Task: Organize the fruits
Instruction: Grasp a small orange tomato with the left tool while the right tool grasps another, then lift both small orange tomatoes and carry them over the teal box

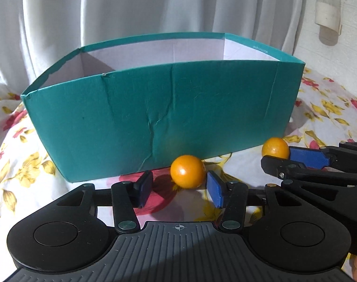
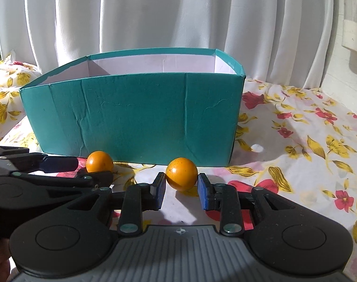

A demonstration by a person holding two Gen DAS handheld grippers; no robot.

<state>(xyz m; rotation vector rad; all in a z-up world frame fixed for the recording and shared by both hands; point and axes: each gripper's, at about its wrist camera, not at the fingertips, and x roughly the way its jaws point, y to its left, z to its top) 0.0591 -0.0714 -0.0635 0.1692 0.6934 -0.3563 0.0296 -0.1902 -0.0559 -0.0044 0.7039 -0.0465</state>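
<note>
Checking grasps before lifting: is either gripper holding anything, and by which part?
Right gripper pinches one orange across its sides. Left gripper straddles the other orange, pads not yet closed on it.

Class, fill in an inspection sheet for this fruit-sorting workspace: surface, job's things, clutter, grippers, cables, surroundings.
Surface: flowered cloth, wrinkled, partly in sun.
Job's things: green box, open top, white inside, contents hidden by its front wall; left orange and right orange on the cloth in front of the box.
Clutter: nothing seen.
Grippers: left gripper open, left orange between its fingers; right gripper shut on the right orange.
Cables: nothing seen.
Surroundings: white curtain behind the box; white fitting on the wall at right.
</note>
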